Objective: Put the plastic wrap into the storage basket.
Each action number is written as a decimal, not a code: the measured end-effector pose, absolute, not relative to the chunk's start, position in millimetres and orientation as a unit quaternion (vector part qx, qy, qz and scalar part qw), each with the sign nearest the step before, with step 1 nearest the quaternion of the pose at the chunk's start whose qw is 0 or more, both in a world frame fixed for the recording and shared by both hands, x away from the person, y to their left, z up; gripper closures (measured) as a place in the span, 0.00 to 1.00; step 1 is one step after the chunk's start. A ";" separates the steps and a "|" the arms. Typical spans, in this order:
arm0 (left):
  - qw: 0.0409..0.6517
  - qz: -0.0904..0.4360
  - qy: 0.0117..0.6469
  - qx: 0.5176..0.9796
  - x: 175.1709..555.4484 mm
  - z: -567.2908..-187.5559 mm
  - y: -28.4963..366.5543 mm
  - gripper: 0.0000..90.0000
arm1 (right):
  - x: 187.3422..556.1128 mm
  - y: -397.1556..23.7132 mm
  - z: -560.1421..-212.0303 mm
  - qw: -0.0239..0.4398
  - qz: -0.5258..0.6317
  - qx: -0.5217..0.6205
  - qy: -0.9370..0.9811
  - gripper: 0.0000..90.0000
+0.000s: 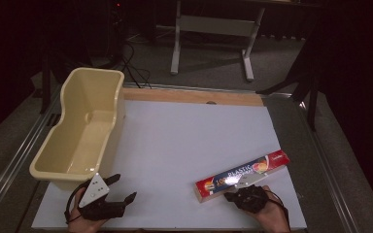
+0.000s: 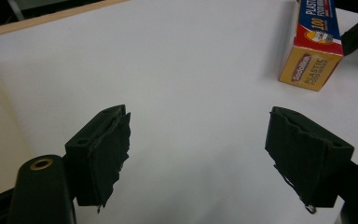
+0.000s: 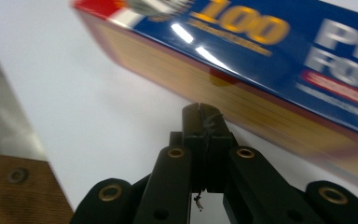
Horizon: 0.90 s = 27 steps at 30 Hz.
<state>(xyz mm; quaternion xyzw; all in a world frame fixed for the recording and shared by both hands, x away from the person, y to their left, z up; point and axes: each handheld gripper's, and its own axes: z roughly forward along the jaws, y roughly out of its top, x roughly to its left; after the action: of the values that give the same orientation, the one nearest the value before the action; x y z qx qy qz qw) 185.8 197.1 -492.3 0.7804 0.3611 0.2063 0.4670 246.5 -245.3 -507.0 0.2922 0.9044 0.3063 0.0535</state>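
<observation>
Two hands come in from the 6 o'clock edge of the high view, each wrapped around a gripper. The left gripper (image 1: 119, 189) sits at about 7 o'clock on the white tabletop (image 1: 189, 141), just in front of the cream plastic tub (image 1: 85, 128), angled toward 2 o'clock with its jaws spread wide and nothing between them. The left gripper view backs that up: both black jaws stand well apart over bare white surface. The right gripper (image 1: 243, 187) is at roughly 5 o'clock, hand low on the tabletop, pointing up toward 12 and right against the near long side of the plastic wrap box (image 1: 243, 175). That box lies flat at 4 to 5 o'clock on the tabletop, slanted so its far end tips toward 2 o'clock. In the right gripper view (image 3: 204, 119) the jaws are clamped fully together, tips just at the yellow side of the box (image 3: 242, 93), holding nothing; whether the tips actually touch it I can't tell, that picture's a bit blurry. The left gripper view also catches the box's end panel (image 2: 313, 56) off at 1 o'clock, with its yellow label face that the high view doesn't give you.
</observation>
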 end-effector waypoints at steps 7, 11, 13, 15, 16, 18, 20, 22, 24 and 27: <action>0.468 0.206 0.361 0.779 185.9 -492.3 197.2 0.24 | 255.8 -227.6 -507.7 0.054 0.297 0.268 0.915 1.00; 0.468 0.206 0.360 0.780 186.0 -492.1 197.1 0.24 | 268.7 -221.2 -508.4 0.060 0.302 0.268 0.913 1.00; 0.468 0.206 0.360 0.780 186.1 -492.1 197.1 0.24 | 277.5 -216.7 -508.5 0.067 0.304 0.269 0.911 1.00; 0.468 0.206 0.360 0.780 186.2 -492.1 196.7 0.24 | 289.6 -211.9 -508.5 0.075 0.306 0.275 0.909 1.00; 0.468 0.207 0.360 0.780 186.3 -492.1 196.6 0.24 | 295.4 -210.1 -508.8 0.078 0.308 0.277 0.907 1.00; 0.469 0.207 0.360 0.780 186.3 -492.1 196.8 0.24 | 306.9 -206.9 -509.0 0.083 0.311 0.289 0.902 1.00; 0.468 0.207 0.359 0.781 186.3 -492.1 197.0 0.24 | 316.1 -204.2 -509.6 0.088 0.317 0.301 0.895 1.00; 0.468 0.206 0.359 0.780 186.1 -492.2 196.9 0.24 | 325.8 -201.6 -510.3 0.099 0.320 0.310 0.890 1.00; 0.469 0.207 0.359 0.780 186.0 -492.1 197.2 0.24 | 334.9 -200.2 -511.2 0.101 0.324 0.323 0.884 1.00; 0.470 0.207 0.359 0.779 185.8 -492.0 197.6 0.24 | 348.2 -200.2 -513.8 0.112 0.322 0.349 0.873 1.00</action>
<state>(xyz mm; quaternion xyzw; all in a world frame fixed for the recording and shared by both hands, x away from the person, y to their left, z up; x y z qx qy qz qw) 185.8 197.6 -492.0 0.7790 0.3593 0.2068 0.4704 348.2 -200.2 -513.8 0.3488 0.8729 0.3220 0.1122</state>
